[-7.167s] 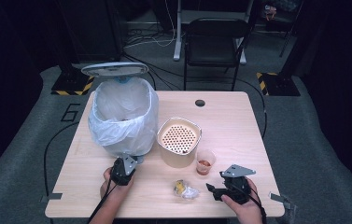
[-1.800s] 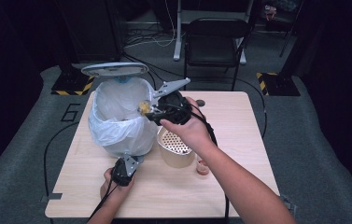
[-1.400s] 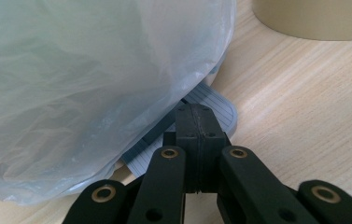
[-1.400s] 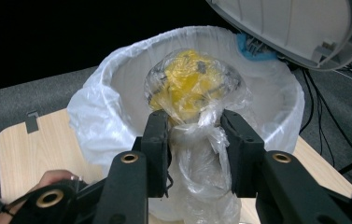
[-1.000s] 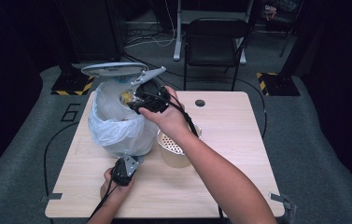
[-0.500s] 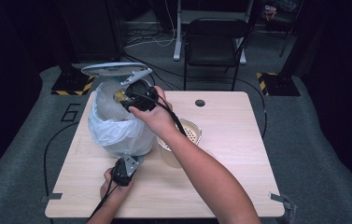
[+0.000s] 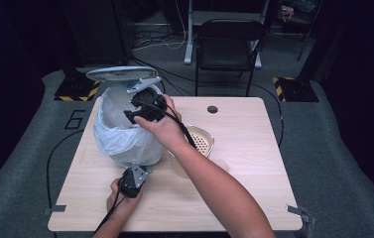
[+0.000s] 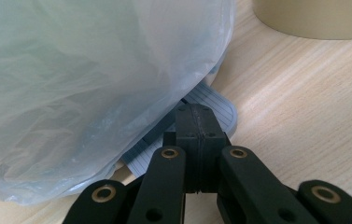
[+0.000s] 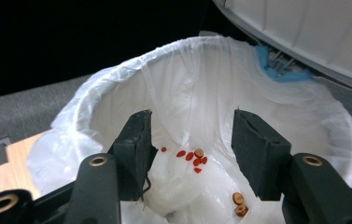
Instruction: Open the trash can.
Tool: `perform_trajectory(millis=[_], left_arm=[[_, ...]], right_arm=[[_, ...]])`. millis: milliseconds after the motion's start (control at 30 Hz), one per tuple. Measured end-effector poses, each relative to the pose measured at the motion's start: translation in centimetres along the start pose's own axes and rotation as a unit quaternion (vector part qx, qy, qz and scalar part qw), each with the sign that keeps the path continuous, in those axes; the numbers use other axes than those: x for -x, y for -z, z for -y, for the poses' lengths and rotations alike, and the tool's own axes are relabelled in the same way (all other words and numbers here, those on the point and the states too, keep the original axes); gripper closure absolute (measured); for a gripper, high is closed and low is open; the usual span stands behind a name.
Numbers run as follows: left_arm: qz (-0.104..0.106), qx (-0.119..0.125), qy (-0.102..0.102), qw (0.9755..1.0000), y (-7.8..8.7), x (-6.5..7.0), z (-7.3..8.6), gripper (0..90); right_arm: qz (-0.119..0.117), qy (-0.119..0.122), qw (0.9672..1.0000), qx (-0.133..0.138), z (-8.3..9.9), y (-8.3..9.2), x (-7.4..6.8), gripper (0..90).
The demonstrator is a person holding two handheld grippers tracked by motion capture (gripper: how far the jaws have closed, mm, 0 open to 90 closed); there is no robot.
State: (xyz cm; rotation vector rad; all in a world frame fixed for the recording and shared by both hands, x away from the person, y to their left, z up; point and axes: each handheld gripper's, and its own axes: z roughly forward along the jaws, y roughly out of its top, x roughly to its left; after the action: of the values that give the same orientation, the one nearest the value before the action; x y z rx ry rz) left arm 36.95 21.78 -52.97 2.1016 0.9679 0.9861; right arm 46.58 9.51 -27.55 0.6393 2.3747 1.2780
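Resting low at the near edge of the table, the left gripper has its jaws pressed together, tips on the ribbed grey pedal that juts out from under the bin's base; in the left gripper view the bag's loose skirt hangs just beside the jaws, and bare wood lies open to their right up to the foot of a tan bowl.

Farther off stands the bin — upright, its long axis vertical, mouth facing up, near the table's left edge. Its white bag is folded over the rim, and the lid is tipped up behind the mouth. Just right of the bin sits the perforated bowl; beyond that, the right half of the table is open wood as far as a round cable hole.

The right gripper hangs over the bin's mouth, pointing in and down. Its jaws are spread and have just been opening — nothing sits between them. Below, scraps of red and brown lie in the bottom of the bag, the rim well apart from both pads.
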Motion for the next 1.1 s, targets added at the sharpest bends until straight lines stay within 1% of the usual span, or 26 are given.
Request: perform_trajectory(millis=[100, 133, 167, 200, 267, 300, 333, 367, 433, 467, 500, 533, 567, 600, 633, 667, 700, 767, 800, 833, 867, 900, 967, 1000, 1033, 1100], left_arm=[[0.0, 0.0, 0.0, 1.0, 0.0, 0.0, 0.0, 90.0], [-0.001, 0.0, -0.001, 1.0, 0.0, 0.0, 0.0, 90.0], [-0.001, 0.0, -0.002, 1.0, 0.0, 0.0, 0.0, 89.9], [-0.018, 0.014, 0.0, 0.9997, -0.2, 0.2, 0.1, 90.0], [-0.018, 0.013, 0.0, 0.9997, -0.2, 0.2, 0.1, 90.0], [-0.001, 0.0, -0.001, 1.0, 0.0, 0.0, 0.0, 90.0], [-0.001, 0.0, -0.001, 1.0, 0.0, 0.0, 0.0, 90.0], [-0.018, 0.013, 0.0, 0.9997, -0.2, 0.2, 0.1, 90.0], [-0.018, 0.014, 0.0, 0.9997, -0.2, 0.2, 0.1, 90.0], [-0.005, 0.005, -0.001, 1.0, -0.1, 0.1, 0.0, 90.0], [-0.004, 0.004, -0.001, 1.0, 0.0, 0.1, 0.0, 90.0], [-0.008, 0.007, -0.001, 0.9999, -0.1, 0.1, 0.0, 90.0], [-0.008, 0.007, -0.001, 0.9999, -0.1, 0.1, 0.0, 90.0], [0.0, 0.006, 0.008, 0.9999, -0.1, 0.2, 0.1, 90.0], [-0.004, 0.008, 0.009, 0.9999, -0.1, 0.2, 0.1, 90.0], [-0.003, 0.008, 0.011, 0.9999, -0.2, 0.3, 0.1, 90.0], [-0.003, 0.007, 0.009, 0.9999, -0.1, 0.2, 0.1, 90.0], [-0.004, 0.008, 0.009, 0.9999, -0.1, 0.3, 0.1, 89.9], [-0.003, 0.005, 0.005, 1.0, -0.1, 0.2, 0.1, 90.0], [-0.004, 0.004, 0.003, 1.0, -0.1, 0.2, 0.1, 90.0], [-0.004, 0.004, 0.003, 1.0, -0.1, 0.2, 0.1, 90.0], [-0.005, 0.004, 0.002, 1.0, -0.1, 0.2, 0.1, 90.0], [-0.005, 0.004, 0.002, 1.0, -0.1, 0.3, 0.1, 90.0], [-0.005, 0.004, 0.002, 1.0, -0.1, 0.3, 0.1, 90.0], [0.0, 0.001, 0.002, 1.0, 0.0, 0.2, 0.0, 90.0], [0.0, 0.001, 0.002, 1.0, 0.0, 0.2, 0.1, 90.0]], right_arm=[[0.001, -0.002, 1.0, 0.009, 0.6, 1.9, 0.3, 47.5], [0.002, -0.01, 0.9999, 0.01, 0.8, 2.5, 0.3, 47.5], [0.004, -0.009, 0.9999, 0.012, 1.2, 3.1, 0.5, 47.5], [0.008, -0.007, 0.9998, 0.014, 1.5, 3.8, 0.7, 47.6], [0.018, -0.002, 0.9997, 0.016, 2.4, 5.0, 1.1, 47.5], [0.023, -0.001, 0.9996, 0.016, 2.9, 5.5, 1.3, 47.5], [0.03, -0.002, 0.9995, 0.011, 3.4, 6.0, 1.6, 47.5], [0.035, -0.004, 0.9993, 0.01, 3.9, 6.4, 1.9, 47.6], [0.045, -0.009, 0.9989, 0.0, 5.0, 7.0, 2.6, 47.6], [0.052, -0.008, 0.9986, -0.003, 5.5, 7.2, 3.0, 47.5], [0.057, -0.009, 0.9983, -0.008, 6.0, 7.4, 3.3, 47.4], [0.058, -0.016, 0.9981, -0.01, 6.6, 7.5, 3.6, 47.4], [0.062, -0.021, 0.9978, -0.012, 7.2, 7.6, 4.0, 47.4], [0.066, -0.019, 0.9976, -0.015, 7.7, 7.7, 4.3, 47.5], [0.068, -0.024, 0.9972, -0.018, 8.3, 7.9, 4.6, 47.6], [0.071, -0.026, 0.9969, -0.018, 8.9, 8.0, 4.9, 47.6], [0.074, -0.028, 0.9966, -0.021, 9.6, 8.2, 5.1, 47.7], [0.081, -0.04, 0.9955, -0.028, 10.8, 8.3, 5.6, 47.7], [0.085, -0.041, 0.995, -0.033, 11.5, 8.4, 5.9, 47.7], [0.088, -0.048, 0.9943, -0.034, 12.0, 8.4, 6.2, 47.6], [0.088, -0.048, 0.9943, -0.034, 12.0, 8.4, 6.2, 47.6], [0.093, -0.06, 0.9929, -0.043, 12.9, 8.5, 6.6, 47.7], [0.096, -0.072, 0.9918, -0.045, 13.8, 8.4, 7.1, 48.0], [0.099, -0.073, 0.9912, -0.047, 14.4, 8.4, 7.5, 49.1], [0.101, -0.079, 0.9905, -0.049, 14.8, 8.3, 7.7, 49.7], [0.104, -0.084, 0.9895, -0.055, 15.6, 8.1, 8.2, 51.3]])
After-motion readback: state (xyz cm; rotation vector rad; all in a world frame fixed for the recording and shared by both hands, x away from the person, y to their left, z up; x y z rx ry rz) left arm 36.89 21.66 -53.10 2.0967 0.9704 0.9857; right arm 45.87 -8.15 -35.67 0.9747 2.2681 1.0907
